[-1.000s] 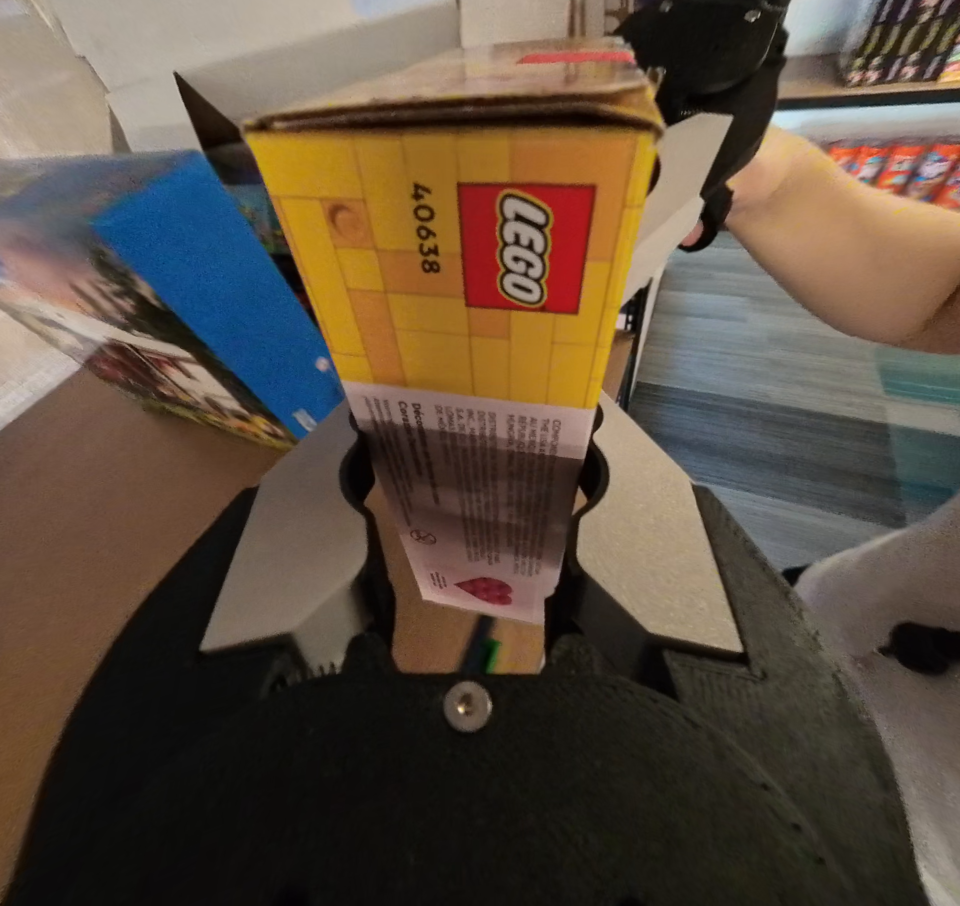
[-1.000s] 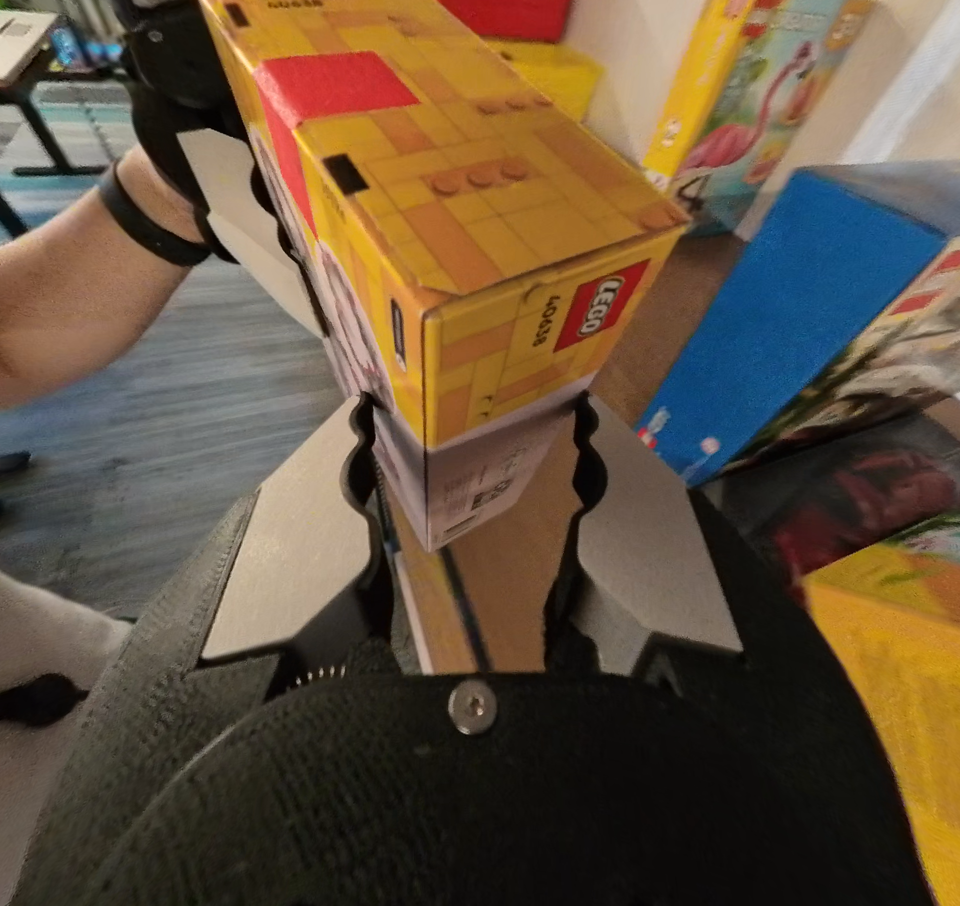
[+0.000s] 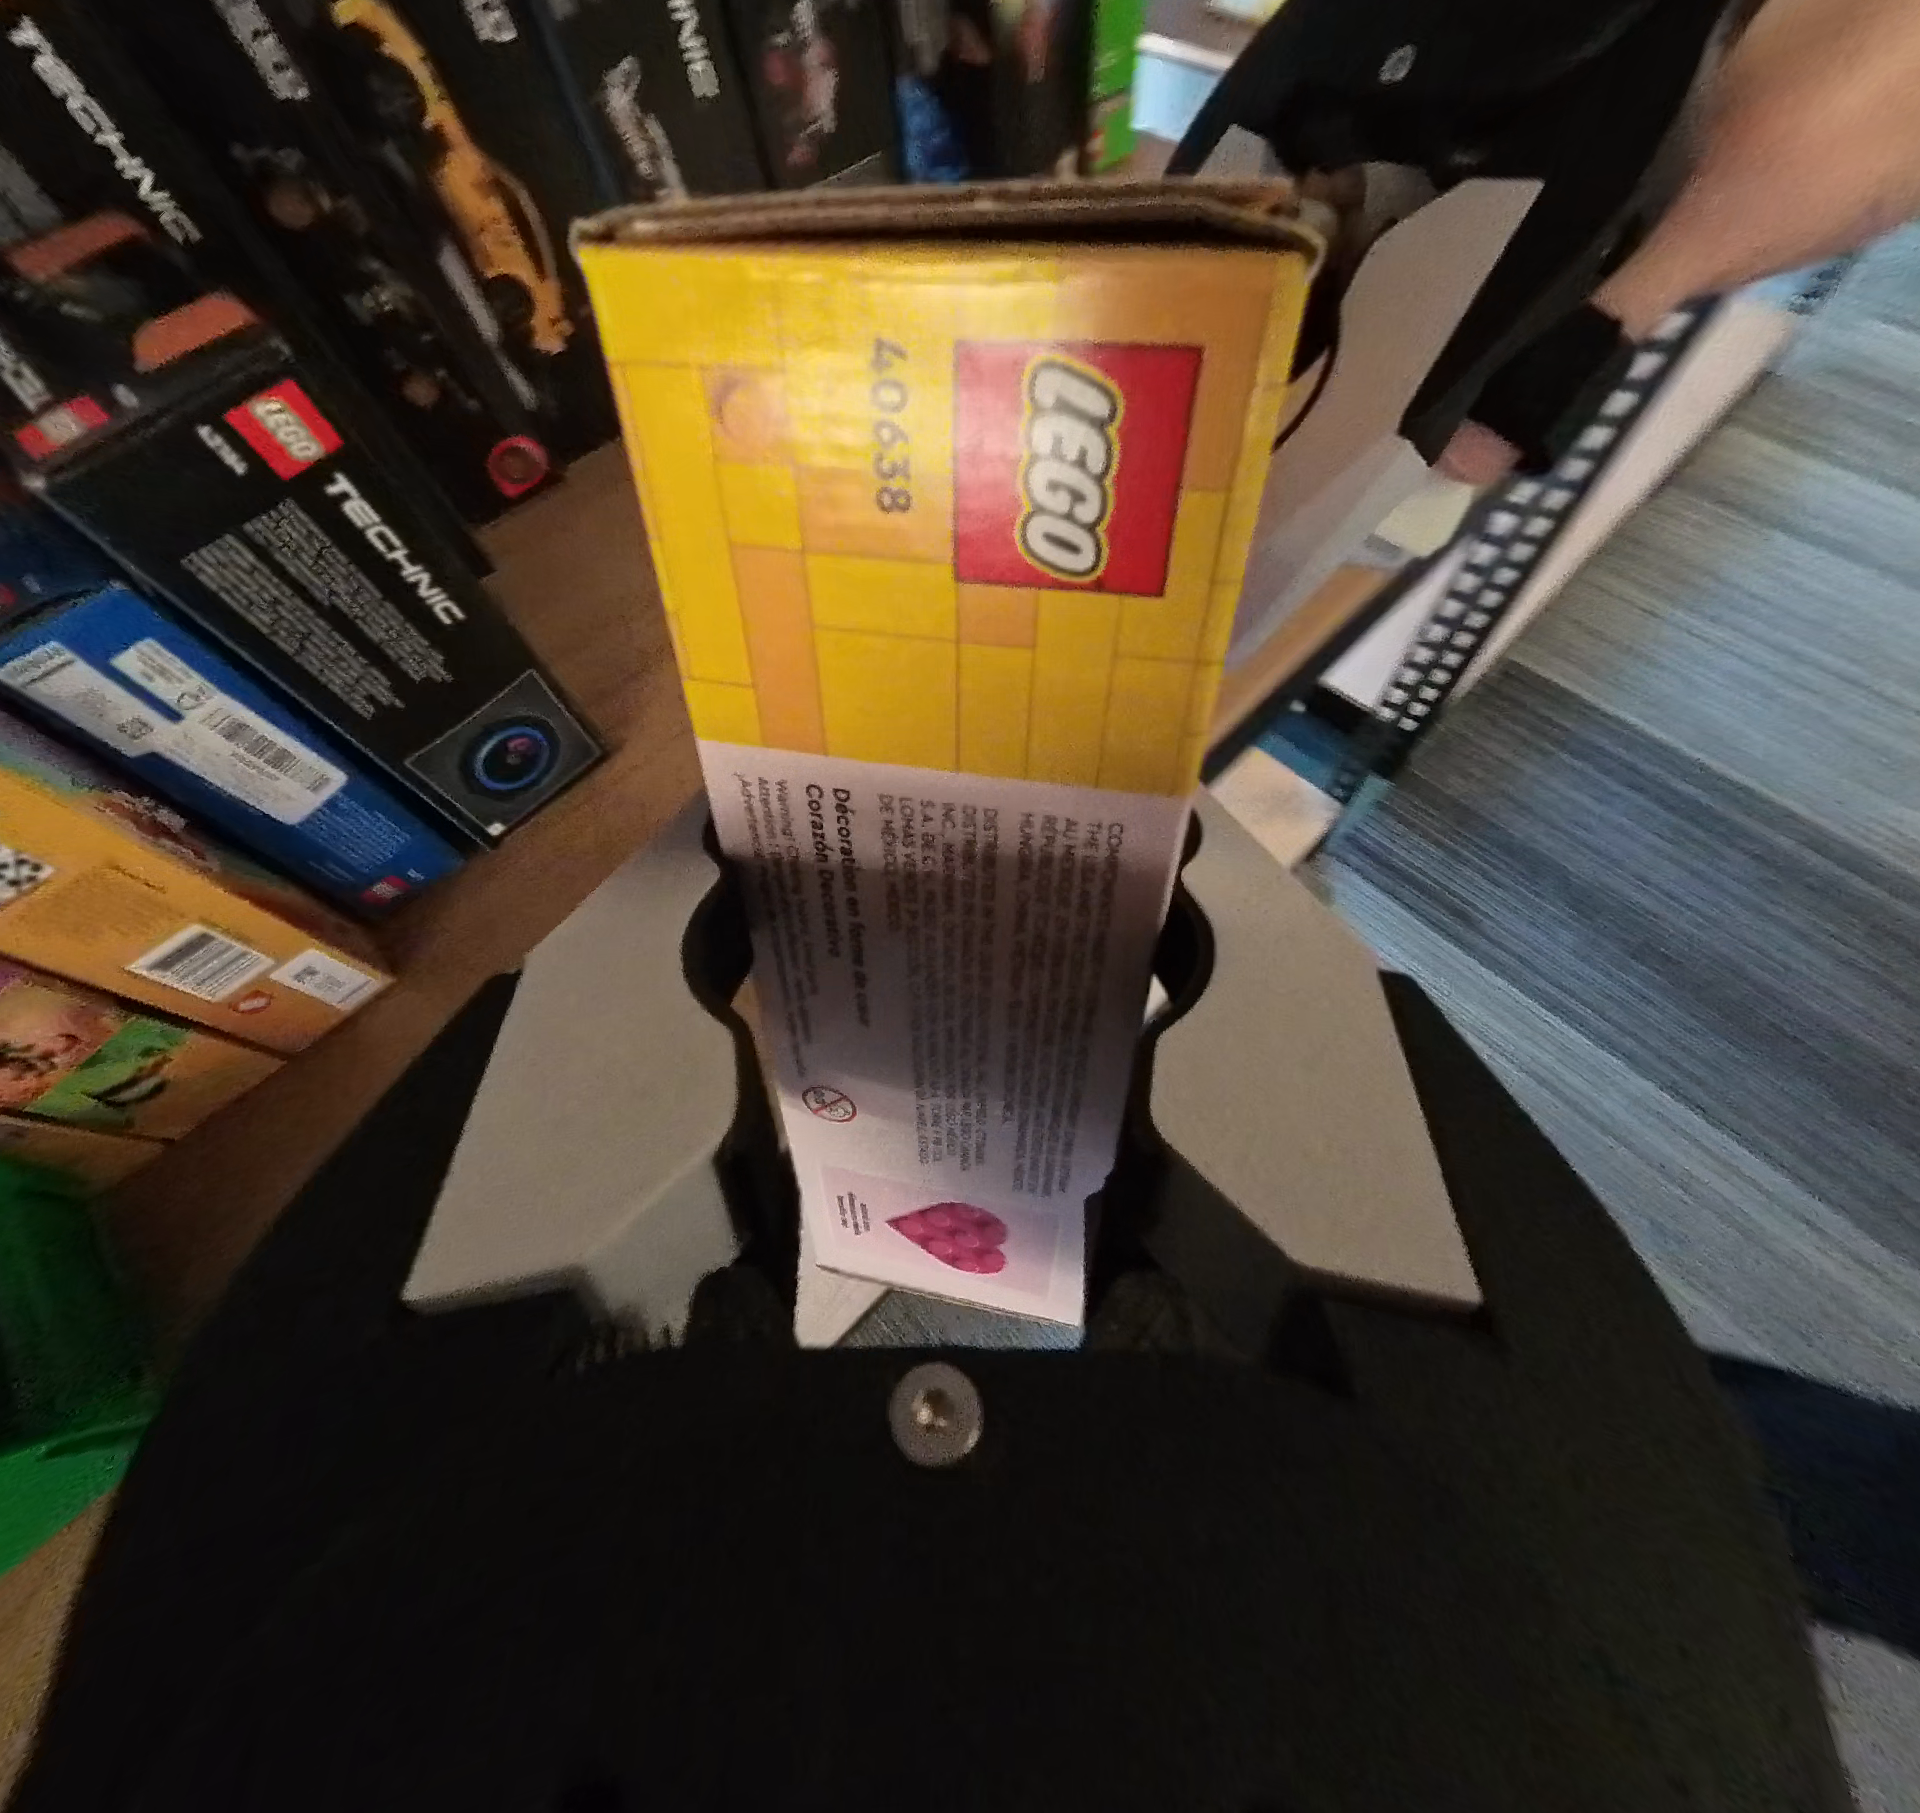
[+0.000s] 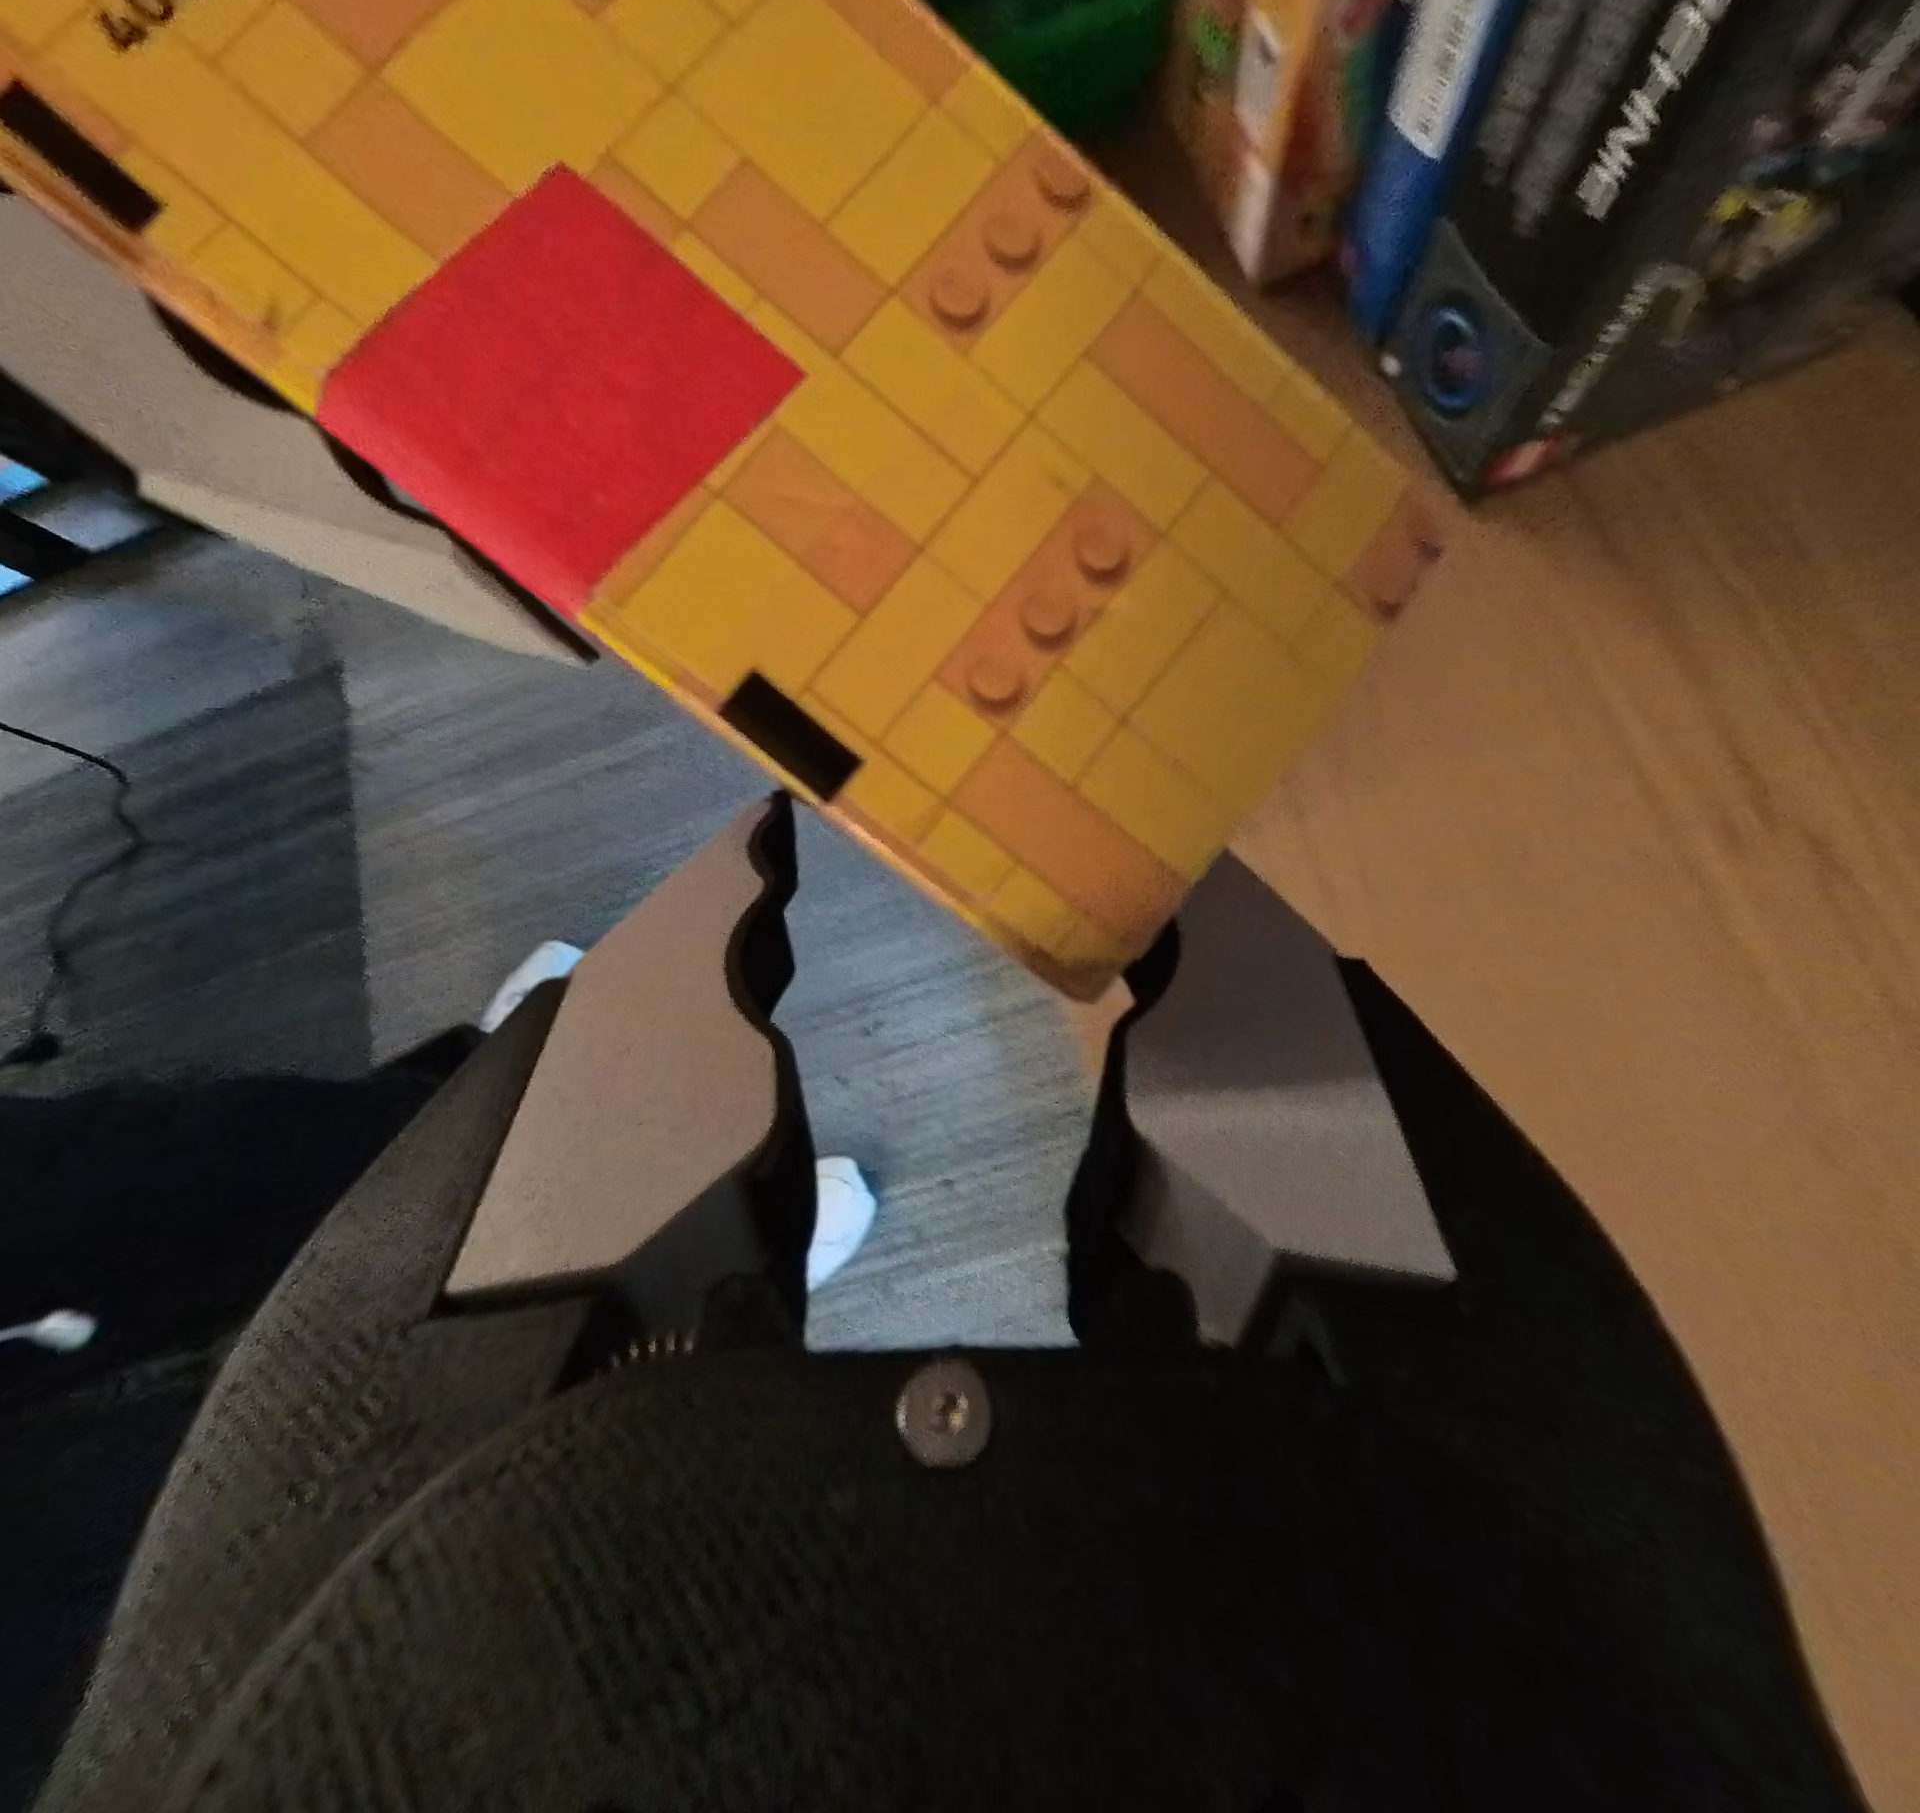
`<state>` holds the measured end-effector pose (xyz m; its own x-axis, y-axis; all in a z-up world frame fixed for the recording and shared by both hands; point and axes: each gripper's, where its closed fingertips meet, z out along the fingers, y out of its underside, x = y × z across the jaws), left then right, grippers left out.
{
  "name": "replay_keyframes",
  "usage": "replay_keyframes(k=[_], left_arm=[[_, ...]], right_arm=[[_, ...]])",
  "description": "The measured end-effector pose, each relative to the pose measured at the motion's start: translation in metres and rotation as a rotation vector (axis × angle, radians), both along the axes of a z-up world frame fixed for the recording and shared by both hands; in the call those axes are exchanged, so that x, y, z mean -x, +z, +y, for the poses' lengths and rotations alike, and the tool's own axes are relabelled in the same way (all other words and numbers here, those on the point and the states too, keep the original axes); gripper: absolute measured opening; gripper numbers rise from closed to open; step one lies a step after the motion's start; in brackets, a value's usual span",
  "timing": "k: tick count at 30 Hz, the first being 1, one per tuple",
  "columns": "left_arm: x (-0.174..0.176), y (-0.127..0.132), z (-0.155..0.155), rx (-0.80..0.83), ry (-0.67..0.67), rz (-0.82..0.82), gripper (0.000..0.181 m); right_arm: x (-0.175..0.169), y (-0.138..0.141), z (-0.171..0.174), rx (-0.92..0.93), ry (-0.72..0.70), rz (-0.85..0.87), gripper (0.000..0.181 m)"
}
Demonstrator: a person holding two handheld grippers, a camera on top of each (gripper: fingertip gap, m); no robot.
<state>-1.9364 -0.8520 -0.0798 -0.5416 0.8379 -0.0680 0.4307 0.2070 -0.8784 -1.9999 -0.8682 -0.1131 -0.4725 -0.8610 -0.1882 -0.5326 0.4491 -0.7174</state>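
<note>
Yellow box (image 3: 935, 537) clamped in left tool (image 3: 951, 880) above wooden shelf (image 4: 1621, 724).

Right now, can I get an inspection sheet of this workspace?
Surface: wooden shelf board, bare beside the boxes.
Handled thing: yellow box, lifted off the board, cardboard end flap showing at its far end.
Clutter: black boxes standing in a row; blue box and orange box leaning beside them.
Grippers: left gripper clamped on the yellow box; right gripper at the box's corner, grip unclear.
Cables: thin dark cable on the floor.
Surroundings: grey plank floor.
</note>
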Motion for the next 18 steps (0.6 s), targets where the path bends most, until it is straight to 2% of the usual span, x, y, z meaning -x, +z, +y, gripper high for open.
replay_keyframes(k=[3, 5, 7, 9, 11, 13, 15, 16, 18], left_arm=[[0.022, -0.029, -0.039, 0.024, 0.134, -0.030, 0.077], [0.032, -0.042, -0.058, 0.050, 0.262, -0.027, 0.078], [0.035, -0.045, -0.073, 0.069, 0.413, 0.011, 0.078], [0.041, -0.055, -0.082, 0.034, 0.536, 0.023, 0.078], [0.051, -0.082, -0.084, -0.082, 0.616, -0.001, 0.078], [0.069, -0.116, -0.077, -0.227, 0.610, -0.056, 0.073], [0.086, -0.121, -0.069, -0.249, 0.536, -0.064, 0.071], [0.090, -0.119, -0.064, -0.247, 0.505, -0.050, 0.071], [0.083, -0.116, -0.047, -0.264, 0.488, -0.001, 0.074]], right_arm=[[0.024, -0.030, -0.043, -0.003, -0.009, 0.050, 0.056], [0.035, -0.044, -0.066, -0.016, -0.089, 0.056, 0.057], [0.046, -0.045, -0.086, -0.030, -0.267, -0.014, 0.066], [0.063, -0.039, -0.087, -0.063, -0.420, -0.095, 0.072], [0.084, -0.026, -0.078, -0.078, -0.554, -0.182, 0.071], [0.092, 0.004, -0.065, -0.147, -0.669, -0.404, 0.072], [0.090, 0.037, -0.055, -0.203, -0.738, -0.632, 0.079], [0.086, 0.041, -0.050, -0.176, -0.729, -0.613, 0.081], [0.074, 0.034, -0.043, -0.043, -0.645, -0.452, 0.094]])
